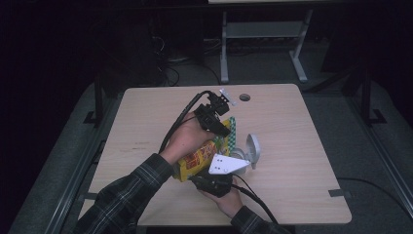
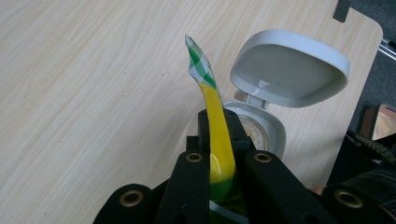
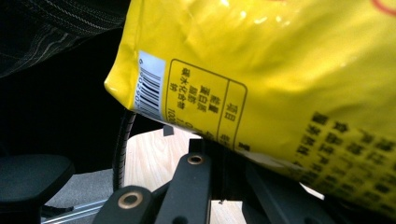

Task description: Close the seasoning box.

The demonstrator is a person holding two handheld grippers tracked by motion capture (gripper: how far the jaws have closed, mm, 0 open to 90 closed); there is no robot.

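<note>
High view shows a person at the wooden table with a yellow snack bag lifted between two hand-held grippers, near the middle of the tabletop and just left of a white container whose lid stands flipped open. To the left and farther off, the left gripper has its jaws closed tight on the bag's top seal; the left gripper view shows the green-checked strip rising pinched between the black jaws, with the open container beyond it. Nearer and to the right, the right gripper sits under the bag's lower end, and the right gripper view shows its jaws shut against the bottom edge of the bag by the barcode. I judge the step in hand to be opening the bag, or readying it to pour. Next, the two grippers would need to pull apart steadily while keeping both grips firm, with the mouth kept toward the container so nothing spills onto the table.
</note>
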